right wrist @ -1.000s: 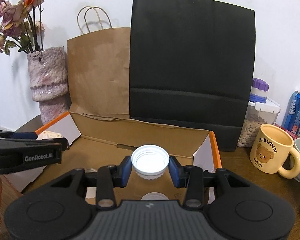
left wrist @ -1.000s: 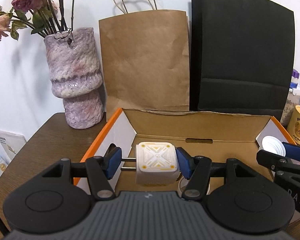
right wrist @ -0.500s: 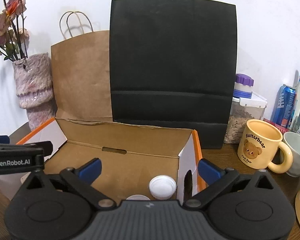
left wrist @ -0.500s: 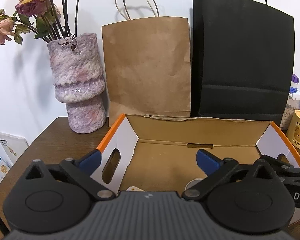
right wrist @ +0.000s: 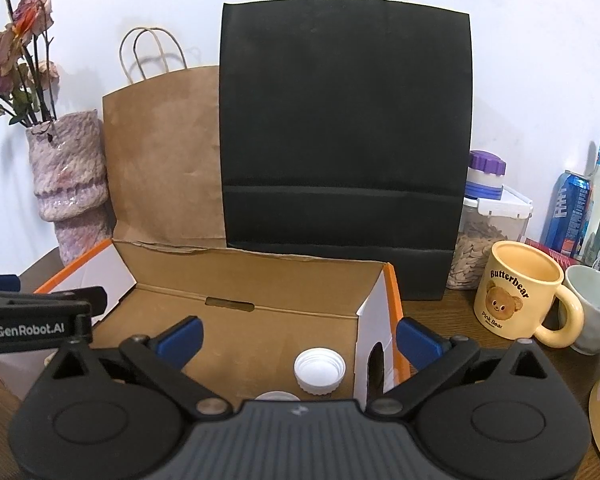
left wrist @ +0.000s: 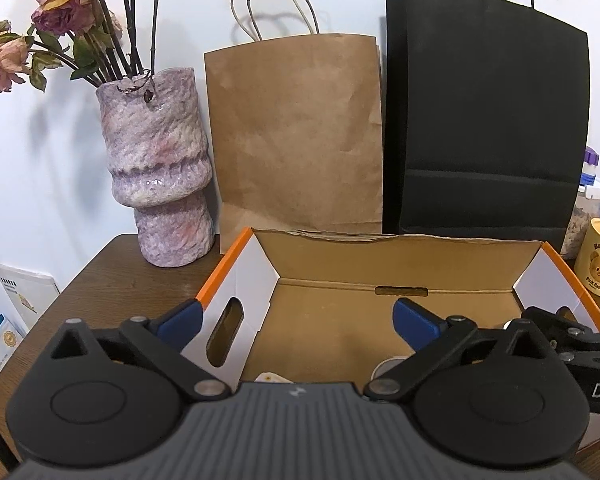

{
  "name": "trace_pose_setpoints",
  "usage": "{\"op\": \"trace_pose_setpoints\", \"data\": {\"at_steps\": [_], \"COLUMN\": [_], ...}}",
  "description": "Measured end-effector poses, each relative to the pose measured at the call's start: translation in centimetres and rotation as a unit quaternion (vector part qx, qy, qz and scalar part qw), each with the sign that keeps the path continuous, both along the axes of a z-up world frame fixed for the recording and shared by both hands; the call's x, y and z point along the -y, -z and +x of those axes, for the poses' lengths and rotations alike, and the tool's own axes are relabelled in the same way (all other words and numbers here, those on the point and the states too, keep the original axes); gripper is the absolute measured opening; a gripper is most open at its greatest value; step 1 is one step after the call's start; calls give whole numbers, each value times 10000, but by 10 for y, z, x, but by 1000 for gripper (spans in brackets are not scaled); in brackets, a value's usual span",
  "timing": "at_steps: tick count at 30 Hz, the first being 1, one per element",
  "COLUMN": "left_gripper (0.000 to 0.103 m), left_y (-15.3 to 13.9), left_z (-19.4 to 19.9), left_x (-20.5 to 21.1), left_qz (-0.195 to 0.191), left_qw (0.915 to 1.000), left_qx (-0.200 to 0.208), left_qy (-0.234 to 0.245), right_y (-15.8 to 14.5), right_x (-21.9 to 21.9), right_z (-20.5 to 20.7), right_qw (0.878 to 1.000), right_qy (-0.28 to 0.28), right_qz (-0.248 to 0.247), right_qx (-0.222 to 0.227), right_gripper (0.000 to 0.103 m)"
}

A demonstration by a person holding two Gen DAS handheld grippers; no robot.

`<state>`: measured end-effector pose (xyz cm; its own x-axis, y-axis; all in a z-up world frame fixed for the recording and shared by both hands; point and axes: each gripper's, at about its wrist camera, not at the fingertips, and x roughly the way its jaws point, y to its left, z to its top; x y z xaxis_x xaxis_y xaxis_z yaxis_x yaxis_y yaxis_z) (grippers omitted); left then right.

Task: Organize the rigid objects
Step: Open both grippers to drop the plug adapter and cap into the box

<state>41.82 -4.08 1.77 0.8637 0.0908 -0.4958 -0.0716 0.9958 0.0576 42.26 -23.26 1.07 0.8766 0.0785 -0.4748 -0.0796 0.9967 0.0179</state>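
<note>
Both claws are now standing wide apart and empty over the orange-edged cardboard box (right wrist: pixel 392 292): left claw (left wrist: pixel 296 320), right claw (right wrist: pixel 298 334). The white ribbed plastic cap (right wrist: pixel 319 370), just released, is lying on the box floor; drop-off step is looking done.

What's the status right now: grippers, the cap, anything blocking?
Left gripper and right gripper open, empty. White cap on the floor of the cardboard box, rim up. Nothing in the way.
</note>
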Motion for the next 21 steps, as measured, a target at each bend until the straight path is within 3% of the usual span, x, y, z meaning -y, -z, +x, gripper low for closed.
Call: {"op": "trace_pose_setpoints", "data": {"at_steps": [21], "left_gripper": [103], "left_y": [-23], "left_z": [-38], "left_x": [-1], "left_qz": [-20], "left_qw": [9997], "left_qx": [228], "left_qy": [-44], "right_y": [-25], "right_x": [-2], "right_z": [-42], "right_qw": [9995], "right_qy": [-7], "right_qz": [-57], "right_qx": [319], "right_gripper": [103]}}
